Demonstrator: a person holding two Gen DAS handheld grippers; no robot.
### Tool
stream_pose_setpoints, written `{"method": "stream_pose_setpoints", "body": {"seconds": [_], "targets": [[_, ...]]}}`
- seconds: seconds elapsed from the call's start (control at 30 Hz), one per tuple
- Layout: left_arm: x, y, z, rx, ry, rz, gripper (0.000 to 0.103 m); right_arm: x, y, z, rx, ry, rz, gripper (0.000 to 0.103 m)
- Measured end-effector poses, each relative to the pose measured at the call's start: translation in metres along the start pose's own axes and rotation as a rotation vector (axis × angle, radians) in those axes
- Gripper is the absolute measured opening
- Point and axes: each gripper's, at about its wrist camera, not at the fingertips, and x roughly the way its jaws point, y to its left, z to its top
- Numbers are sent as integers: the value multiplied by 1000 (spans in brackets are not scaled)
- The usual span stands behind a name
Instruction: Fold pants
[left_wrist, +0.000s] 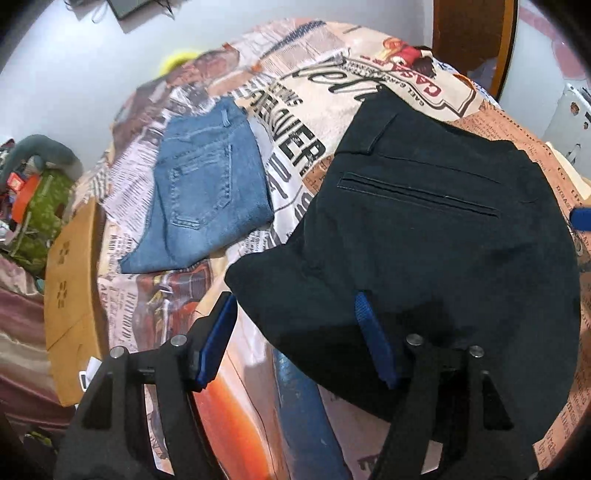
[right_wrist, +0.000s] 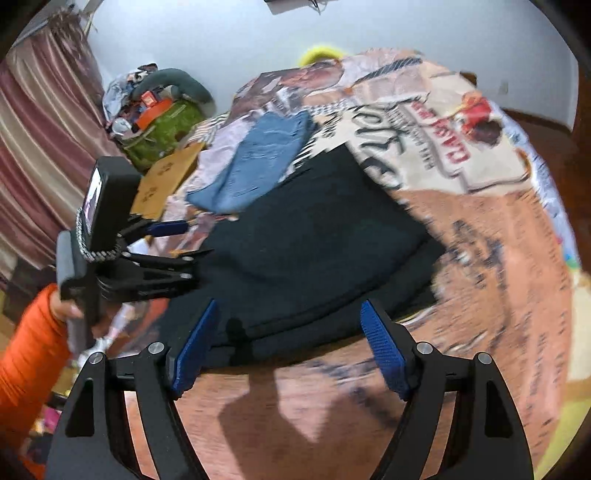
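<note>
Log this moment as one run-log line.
stage: black pants folded on printed bedspread | left gripper: open, empty | right gripper: open, empty | jeans: folded alongside

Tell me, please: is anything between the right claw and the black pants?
Nothing visible. The right claw is open above the near edge of the folded black pants; the blue jeans lie beyond them.

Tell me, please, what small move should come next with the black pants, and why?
Probably move both grippers away: the black pants already lie folded beside the folded jeans, and the left gripper and right gripper stand open, holding nothing.
</note>
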Motion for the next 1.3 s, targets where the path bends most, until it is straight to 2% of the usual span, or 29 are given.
{"method": "stream_pose_setpoints", "body": {"seconds": [0.1, 0.13, 0.23, 0.33, 0.37, 0.43, 0.5, 0.57, 0.67, 0.77, 0.9, 1.0, 1.13, 1.3], "targets": [[-4, 5, -3, -21, -19, -7, 67, 14, 12, -3, 14, 11, -2, 80], [-6, 8, -3, -22, -27, -14, 70, 19, 15, -3, 12, 13, -13, 83], [-11, 20, -4, -23, -59, -16, 86, 37, 21, -3, -30, 40, -54, 84], [-12, 38, -2, -44, -76, 3, 90, 48, 23, -2, -129, 75, -93, 80], [-10, 47, 0, -65, -74, 6, 90, 47, 22, -2, -147, 75, -97, 78], [-3, 63, 5, -115, -65, 3, 90, 45, 16, 0, -173, 78, -114, 65], [8, 80, 14, -178, -48, -11, 90, 43, 5, 1, -170, 76, -122, 59], [23, 92, 22, -223, -25, -18, 90, 44, -3, 2, -160, 76, -128, 59], [51, 100, 35, -237, 26, -3, 90, 46, -14, 6, -162, 75, -155, 59], [81, 99, 43, -223, 95, -8, 90, 46, -23, 10, -154, 75, -158, 59], [121, 81, 46, -154, 225, -63, 90, 49, -36, 17, -153, 75, -167, 59], [123, 68, 40, -108, 240, -88, 89, 50, -44, 22, -160, 70, -191, 59], [108, 61, 28, -120, 231, -150, 77, 52, -53, 28, -155, 58, -228, 59], [79, 48, 7, -131, 196, -156, 72, 46, -63, 36, -101, 44, -275, 59]]}}
